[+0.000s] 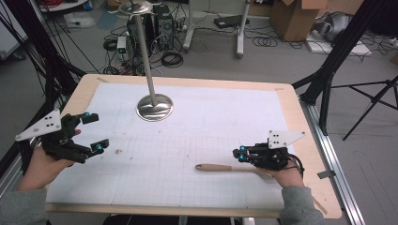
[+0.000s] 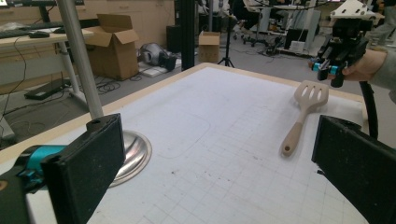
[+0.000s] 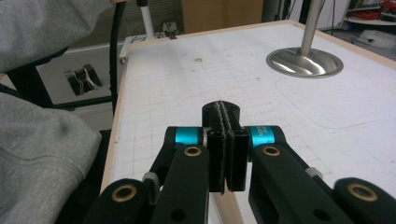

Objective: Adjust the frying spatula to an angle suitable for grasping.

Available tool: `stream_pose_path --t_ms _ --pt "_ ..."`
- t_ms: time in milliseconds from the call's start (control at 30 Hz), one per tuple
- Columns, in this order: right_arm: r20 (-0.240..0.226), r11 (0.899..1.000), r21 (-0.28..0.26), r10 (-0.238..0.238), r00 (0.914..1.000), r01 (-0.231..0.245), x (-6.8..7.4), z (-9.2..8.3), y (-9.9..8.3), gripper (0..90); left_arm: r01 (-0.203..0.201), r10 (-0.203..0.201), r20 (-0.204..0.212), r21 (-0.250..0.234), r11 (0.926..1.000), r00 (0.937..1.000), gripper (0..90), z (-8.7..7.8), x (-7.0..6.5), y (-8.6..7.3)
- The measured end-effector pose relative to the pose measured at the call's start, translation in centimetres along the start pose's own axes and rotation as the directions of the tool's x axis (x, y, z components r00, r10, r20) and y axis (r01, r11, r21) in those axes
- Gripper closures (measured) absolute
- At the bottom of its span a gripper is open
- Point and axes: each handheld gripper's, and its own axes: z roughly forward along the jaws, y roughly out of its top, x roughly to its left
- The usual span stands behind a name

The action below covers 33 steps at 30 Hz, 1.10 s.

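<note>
A wooden slotted spatula (image 1: 230, 168) lies flat on the white gridded mat (image 1: 187, 140) that covers the desk (image 1: 300, 117), near the desk's right edge and toward the near edge. In the high view its handle points toward the middle of the desk, and its head end lies beneath the right gripper (image 1: 241, 156). That right gripper is closed: in the right gripper view its 2 black jaws stand pressed together with nothing between them, and in the left gripper view it shows just above the spatula's slotted head; contact cannot be told. The left gripper (image 1: 95, 132) sits at the desk's left edge, held in the person's left hand (image 1: 40, 164), and its jaws are spread wide apart with nothing between them. Toward the far edge, left of centre, stands a metal stand (image 1: 154, 107) with a round, shallow, dish-like base and an upright pole; nothing lies in the base. The stand is well apart from the spatula and from both grippers. A small brown stain (image 1: 118, 151) marks the mat near the left gripper.
</note>
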Motion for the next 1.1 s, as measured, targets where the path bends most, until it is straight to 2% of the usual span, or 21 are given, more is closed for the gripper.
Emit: stream_pose_path --t_ms 100,133,233,300,333,467,767,967,1000,1100 --pt "0.006 1.0 0.012 -0.007 1.0 0.007 0.0 0.3 0.0 89.7 0.001 -0.001 0.0 0.0 1.0 1.0 3.2 0.0 0.0 0.0" --pt "0.029 0.999 0.025 -0.023 0.9993 0.022 0.0 0.7 -0.1 89.7 0.003 -0.003 -0.002 0.001 1.0 1.0 3.2 -0.1 0.0 -0.1" --pt "0.035 0.999 0.044 -0.02 0.9992 0.018 0.0 1.2 -0.2 89.7 0.007 -0.007 -0.003 -0.001 1.0 1.0 3.2 -0.1 0.1 -0.1" --pt "0.026 0.999 0.05 -0.013 0.9996 0.011 -0.2 1.7 -0.4 89.8 0.011 -0.011 -0.005 0.0 0.9999 0.9999 3.2 -0.2 0.2 -0.2" --pt "0.013 0.997 0.071 0.0 0.9999 0.0 -0.3 2.3 -0.6 89.8 0.011 -0.011 -0.006 0.001 0.9999 0.9999 3.2 -0.2 0.2 -0.2" --pt "-0.002 0.994 0.107 -0.004 1.0 0.005 -0.6 3.1 -1.0 89.8 0.017 -0.017 -0.003 -0.005 0.9998 0.9999 3.2 -0.4 0.3 -0.2" --pt "-0.025 0.99 0.142 0.017 0.9995 -0.013 -0.7 4.2 -1.4 89.8 0.023 -0.023 -0.009 -0.005 0.9997 0.9997 3.2 -0.5 0.5 -0.3" --pt "-0.054 0.983 0.186 0.006 0.9985 0.004 -0.6 5.4 -1.8 89.8 0.025 -0.025 -0.011 -0.004 0.9997 0.9996 3.2 -0.4 0.5 -0.4" --pt "-0.062 0.98 0.197 -0.008 0.998 0.02 -0.6 5.7 -1.9 89.8 0.024 -0.024 -0.011 -0.002 0.9997 0.9997 3.2 -0.5 0.5 -0.4" --pt "-0.068 0.976 0.218 -0.003 0.9977 0.018 -0.5 6.1 -2.0 89.7 0.025 -0.025 -0.011 -0.002 0.9997 0.9996 3.2 -0.5 0.5 -0.5"
